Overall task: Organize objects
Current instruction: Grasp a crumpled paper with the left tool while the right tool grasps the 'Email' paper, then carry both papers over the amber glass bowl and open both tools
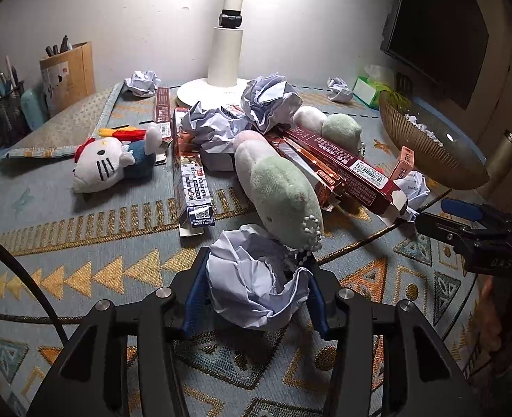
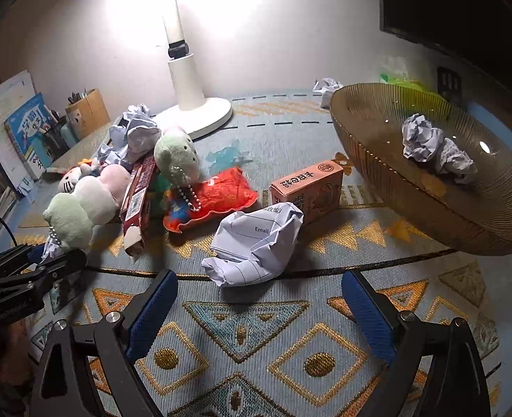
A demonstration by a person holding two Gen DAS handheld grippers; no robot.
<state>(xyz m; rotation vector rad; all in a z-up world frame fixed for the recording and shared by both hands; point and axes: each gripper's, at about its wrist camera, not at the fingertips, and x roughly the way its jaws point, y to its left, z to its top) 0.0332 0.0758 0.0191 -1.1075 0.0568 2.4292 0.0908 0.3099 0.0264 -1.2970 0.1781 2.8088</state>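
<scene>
— Crumpled paper ball (image 1: pixel 256 288) sits nearest us, low in the centre of the left wrist view, with the left gripper (image 1: pixel 257 293) clamped on it: both blue pads press into its sides. It is a rough lump with no clear long axis.

— And our right gripper (image 2: pixel 259 312)?

— Jaws wide apart, nothing between them. Just past its fingers (image 2: pixel 153 316), mid-frame, lies a second paper wad (image 2: pixel 256 243). Its long axis runs from lower left to upper right, and the printed side faces up.

— Behind that wad?

— We see a small orange carton (image 2: pixel 308 187) touching it, lying on its side, long axis roughly left to right. To the left is a red packet (image 2: pixel 217 194), then a pile: a pastel plush (image 1: pixel 280 180) whose long axis slants from upper left down to lower right, its bead chain end toward us, and a long dark red box (image 1: pixel 346 163) running diagonally the same way.

— What lies farther back?

— A white cat plush (image 1: pixel 106 163) at left, more paper balls, and the white lamp base (image 1: pixel 214 90). At the right edge, a ribbed amber bowl (image 2: pixel 377 160) holds two paper balls (image 2: pixel 433 146).

— What of the surface?

— Everything rests on a blue-grey woven cloth (image 2: pixel 256 347) with gold triangles. A plain wall stands behind, a pen holder (image 1: pixel 70 69) at upper left, a dark screen (image 1: pixel 436 34) at upper right.
</scene>
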